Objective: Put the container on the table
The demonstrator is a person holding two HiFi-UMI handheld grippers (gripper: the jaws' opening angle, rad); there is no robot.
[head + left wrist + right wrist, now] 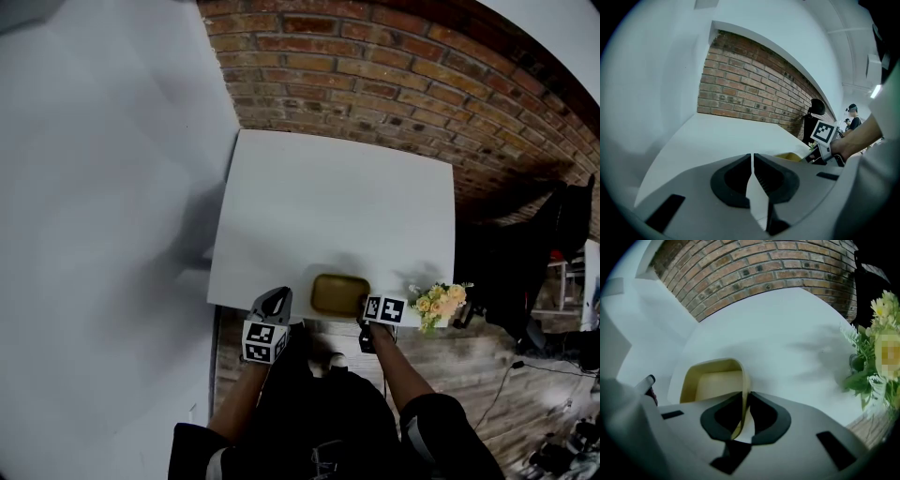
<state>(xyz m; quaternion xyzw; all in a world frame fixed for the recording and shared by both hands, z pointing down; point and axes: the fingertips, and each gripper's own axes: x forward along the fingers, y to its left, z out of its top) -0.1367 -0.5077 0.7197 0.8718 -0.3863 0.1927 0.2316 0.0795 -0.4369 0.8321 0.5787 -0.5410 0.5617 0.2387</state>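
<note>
A shallow olive-yellow container (339, 294) rests on the white table (328, 206) near its front edge. My right gripper (367, 314) is shut on the container's right rim (744, 385), its jaws pinching the thin wall. In the right gripper view the container's hollow (715, 383) opens to the left of the jaws. My left gripper (275, 307) hangs at the table's front edge, left of the container, shut with nothing between its jaws (753, 171). The container's corner (790, 156) shows past it in the left gripper view.
A bunch of yellow flowers (439, 304) stands at the table's front right corner, close to the right gripper. A brick wall (394, 84) runs behind the table. A white wall (103, 206) is on the left. Dark equipment (553, 244) and cables lie on the wood floor at right.
</note>
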